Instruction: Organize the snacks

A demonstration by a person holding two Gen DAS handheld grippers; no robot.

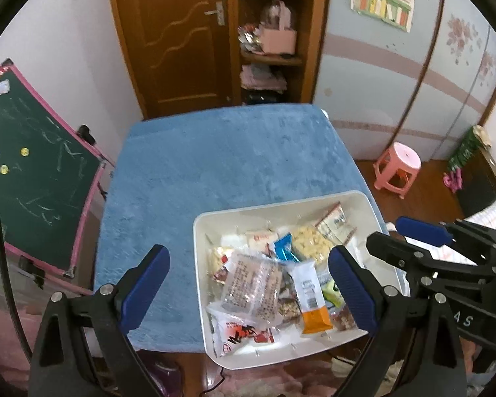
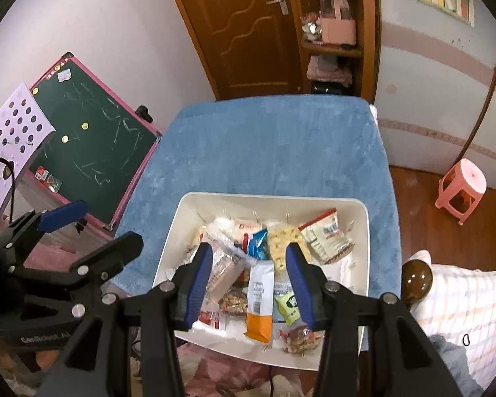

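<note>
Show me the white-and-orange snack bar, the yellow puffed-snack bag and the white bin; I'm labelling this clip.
white-and-orange snack bar [image 2: 260, 297]: right wrist view, white upper half.
yellow puffed-snack bag [image 1: 309, 242]: left wrist view, middle of the bag.
white bin [image 2: 271, 196]: right wrist view, far rim.

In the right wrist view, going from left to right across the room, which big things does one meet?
Left tongs → green chalkboard → white bin of snacks on the blue cloth → pink stool.
</note>
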